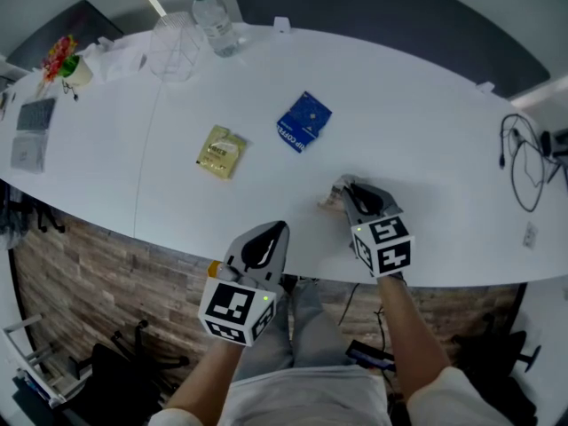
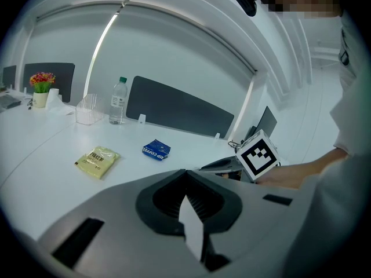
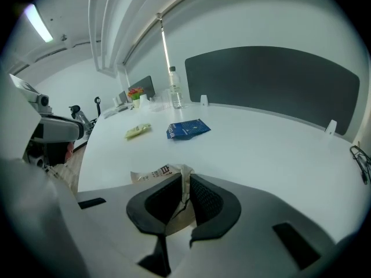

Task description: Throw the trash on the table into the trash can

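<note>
**Item 1, crumpled wrapper [image 3: 152, 173].** It is lying at the near edge of the white worktop [image 1: 426, 131], with one end standing up between the fingers [image 3: 210, 200] of the right gripper [image 1: 343, 190]. Those fingers are pinching it. The rest is trailing out to the left of them in the right gripper view, its long axis running across the grip.

**Item 2, yellow packet [image 1: 220, 152].** It is lying flat farther out on the worktop, well apart from both grippers.

**Item 3, blue coffee packet [image 1: 303, 121].** It is lying flat just beyond and right of the yellow one.

**Left gripper [image 1: 277, 229].** It is hovering at the worktop's near edge, its fingers drawn together with nothing seen between them. It is sitting nearer the yellow packet, which is lying ahead and to its left.

**Trash can.** It is not showing in any view. Lifting and carrying the wrapper away is judged the step in hand.
</note>
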Motion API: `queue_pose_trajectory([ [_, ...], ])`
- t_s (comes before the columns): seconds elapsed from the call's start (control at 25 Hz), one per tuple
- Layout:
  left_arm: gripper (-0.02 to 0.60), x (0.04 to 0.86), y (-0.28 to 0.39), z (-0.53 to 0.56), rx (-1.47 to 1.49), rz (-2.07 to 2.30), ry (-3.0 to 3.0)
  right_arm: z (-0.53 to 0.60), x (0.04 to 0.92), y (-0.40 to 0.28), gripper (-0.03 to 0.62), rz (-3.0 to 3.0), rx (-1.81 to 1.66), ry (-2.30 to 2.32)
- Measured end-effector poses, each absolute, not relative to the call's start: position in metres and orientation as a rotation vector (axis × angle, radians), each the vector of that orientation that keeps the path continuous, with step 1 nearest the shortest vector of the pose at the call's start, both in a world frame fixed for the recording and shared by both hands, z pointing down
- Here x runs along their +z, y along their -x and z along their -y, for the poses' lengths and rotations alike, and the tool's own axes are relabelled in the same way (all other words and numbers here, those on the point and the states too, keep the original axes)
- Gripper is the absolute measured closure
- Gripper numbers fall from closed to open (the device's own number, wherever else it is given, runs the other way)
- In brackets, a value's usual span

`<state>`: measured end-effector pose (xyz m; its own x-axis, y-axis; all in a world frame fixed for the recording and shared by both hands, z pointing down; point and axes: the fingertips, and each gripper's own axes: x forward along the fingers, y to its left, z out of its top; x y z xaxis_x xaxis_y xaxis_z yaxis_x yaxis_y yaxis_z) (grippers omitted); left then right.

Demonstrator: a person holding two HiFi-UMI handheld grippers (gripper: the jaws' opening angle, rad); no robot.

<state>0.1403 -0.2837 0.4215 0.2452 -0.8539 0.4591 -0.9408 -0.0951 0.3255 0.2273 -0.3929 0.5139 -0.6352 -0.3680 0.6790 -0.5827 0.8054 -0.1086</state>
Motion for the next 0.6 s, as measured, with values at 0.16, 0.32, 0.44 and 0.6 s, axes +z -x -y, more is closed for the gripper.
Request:
queue_pose_trajectory([
  [0.16, 0.58, 0.418, -0.141, 0.283, 0.199, 1.636, -1.972, 0.394, 0.507, -0.229, 0.536, 2.335, 0.41, -0.705],
  [0.32, 0.58, 0.413, -0.142, 0.282, 0.193, 1.646, -1.976, 0.392, 0.5, -0.233, 0.542, 2.343, 0.391, -0.709],
  [0.44, 0.58, 0.405, -0.14, 0.279, 0.184, 1.662, -1.978, 0.39, 0.491, -0.236, 0.545, 2.353, 0.377, -0.711],
  [0.6, 0.58, 0.393, -0.137, 0.272, 0.161, 1.689, -1.971, 0.382, 0.478, -0.239, 0.546, 2.361, 0.358, -0.7],
])
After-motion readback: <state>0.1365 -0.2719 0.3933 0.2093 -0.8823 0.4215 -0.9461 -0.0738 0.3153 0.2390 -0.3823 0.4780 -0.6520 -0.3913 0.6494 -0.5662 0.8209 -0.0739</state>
